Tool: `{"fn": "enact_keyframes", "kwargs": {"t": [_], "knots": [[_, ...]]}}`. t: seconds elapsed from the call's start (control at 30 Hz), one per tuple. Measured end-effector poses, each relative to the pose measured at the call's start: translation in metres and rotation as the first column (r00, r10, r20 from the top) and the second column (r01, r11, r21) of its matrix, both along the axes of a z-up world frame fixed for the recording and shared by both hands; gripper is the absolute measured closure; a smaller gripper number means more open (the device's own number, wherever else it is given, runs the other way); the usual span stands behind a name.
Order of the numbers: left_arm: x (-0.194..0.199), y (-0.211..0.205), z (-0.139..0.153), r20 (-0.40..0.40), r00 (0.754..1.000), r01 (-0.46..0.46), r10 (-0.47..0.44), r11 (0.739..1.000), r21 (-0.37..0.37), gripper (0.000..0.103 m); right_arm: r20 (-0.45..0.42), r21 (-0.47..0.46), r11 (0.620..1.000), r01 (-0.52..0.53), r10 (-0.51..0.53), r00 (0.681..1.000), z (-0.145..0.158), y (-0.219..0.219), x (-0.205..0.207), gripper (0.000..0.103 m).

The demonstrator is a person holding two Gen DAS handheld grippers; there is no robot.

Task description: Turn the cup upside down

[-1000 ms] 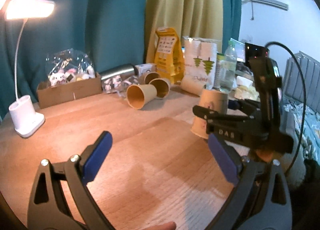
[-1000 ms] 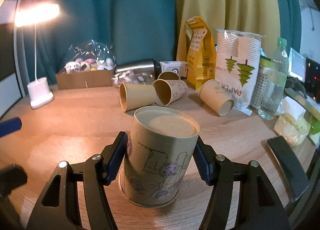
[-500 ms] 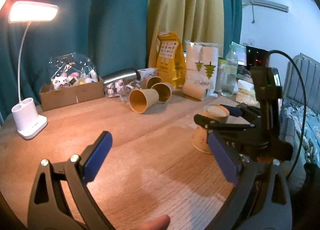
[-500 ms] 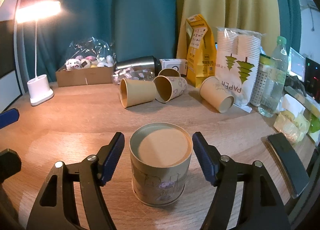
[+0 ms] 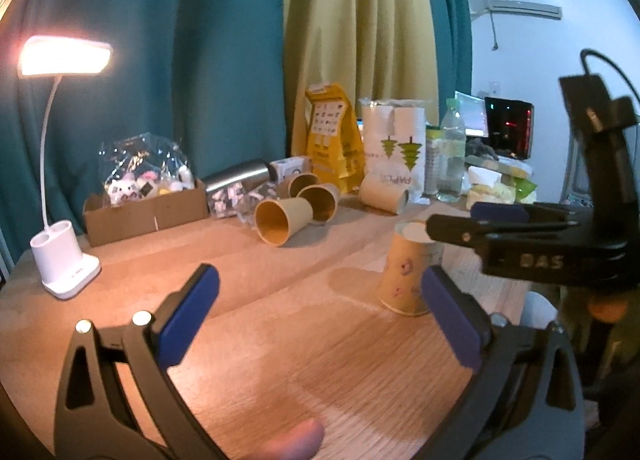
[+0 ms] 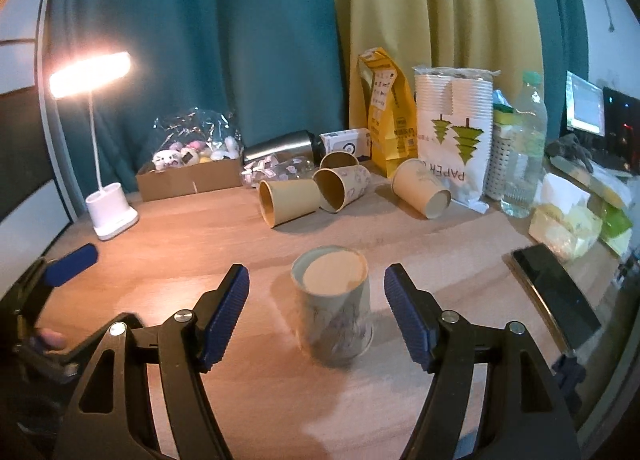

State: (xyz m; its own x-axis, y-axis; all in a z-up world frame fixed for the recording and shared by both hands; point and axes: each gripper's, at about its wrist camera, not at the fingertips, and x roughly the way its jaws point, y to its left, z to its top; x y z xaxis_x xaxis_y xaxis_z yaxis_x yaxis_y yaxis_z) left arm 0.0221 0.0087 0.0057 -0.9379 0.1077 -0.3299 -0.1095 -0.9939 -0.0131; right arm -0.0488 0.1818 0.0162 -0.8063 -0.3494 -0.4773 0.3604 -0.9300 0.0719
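Bare table (image 6: 192, 244) btwn lamp (image 6: 110, 212) & phone (image 6: 556, 292); tipped cups (image 6: 288, 202) + clutter block far edge.

place: home room | evidence: teal and yellow curtains (image 6: 280, 40) at 12 o'clock | white wall air conditioner (image 5: 516, 8) at 2 o'clock | lit white desk lamp (image 6: 108, 148) at 10 o'clock

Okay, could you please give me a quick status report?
Both grippers open, left gripper, right gripper. Beige printed paper cup upside down on wooden table, free. Nothing blocking.
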Motion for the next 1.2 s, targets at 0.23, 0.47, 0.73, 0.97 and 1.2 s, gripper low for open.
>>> {"fn": "enact_keyframes", "kwargs": {"t": [0.23,0.47,0.73,0.97,1.2], "knots": [[0.003,0.004,0.002,-0.017,1.000,0.009,-0.010,1.000,-0.017,0.001,0.001,-0.013,1.000,0.021,-0.021,1.000,0.003,0.011,0.025,0.029],[-0.001,0.001,0.000,0.009,1.000,0.007,-0.008,1.000,0.014,0.001,0.017,-0.027,0.999,0.031,-0.030,0.999,-0.007,0.018,0.030,0.029],[0.000,0.004,-0.001,0.011,1.000,0.012,-0.012,1.000,0.005,0.001,0.027,-0.043,0.998,0.039,-0.038,0.999,-0.010,0.024,0.027,0.029],[0.000,0.004,-0.001,0.010,1.000,0.014,-0.014,1.000,0.002,0.001,0.032,-0.046,0.998,0.041,-0.040,0.999,-0.010,0.027,0.024,0.029],[0.000,0.005,-0.002,0.012,1.000,0.014,-0.014,1.000,0.003,0.001,0.035,-0.048,0.998,0.042,-0.040,0.999,-0.010,0.026,0.023,0.029]]}}
